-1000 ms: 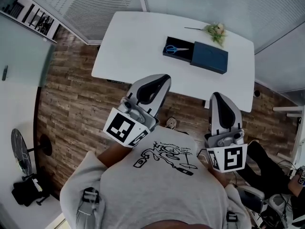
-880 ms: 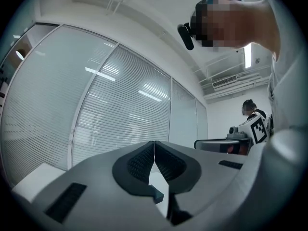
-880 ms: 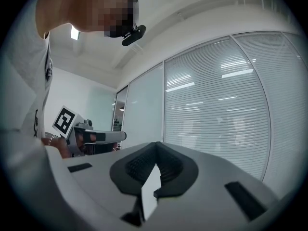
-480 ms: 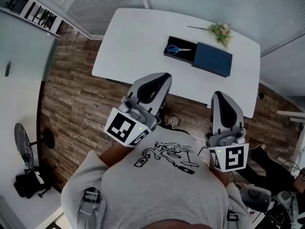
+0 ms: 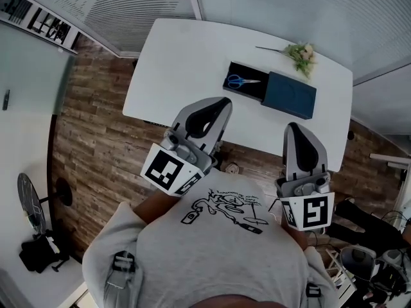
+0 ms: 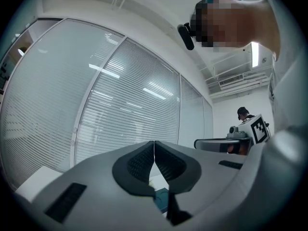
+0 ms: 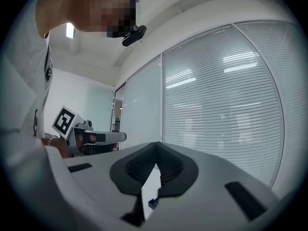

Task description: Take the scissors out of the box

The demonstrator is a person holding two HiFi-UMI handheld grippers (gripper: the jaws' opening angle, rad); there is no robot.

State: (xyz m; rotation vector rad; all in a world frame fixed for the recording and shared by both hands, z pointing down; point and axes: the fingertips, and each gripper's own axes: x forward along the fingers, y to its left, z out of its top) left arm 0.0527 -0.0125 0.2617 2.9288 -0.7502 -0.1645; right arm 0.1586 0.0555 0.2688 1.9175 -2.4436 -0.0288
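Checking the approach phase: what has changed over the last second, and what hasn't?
The person has moved closer to the table: it, the box and scissors now sit lower in the head view. Nothing was grasped or released. The left gripper and right gripper stay shut, empty, short of the table.

White table (image 5: 180,63) on a wood-plank floor (image 5: 90,140), beside slatted blinds (image 5: 128,5).
A flower sprig (image 5: 300,51) lies near the table's far right edge; a standing fan (image 5: 29,204) and a black bag (image 5: 38,254) sit far left.
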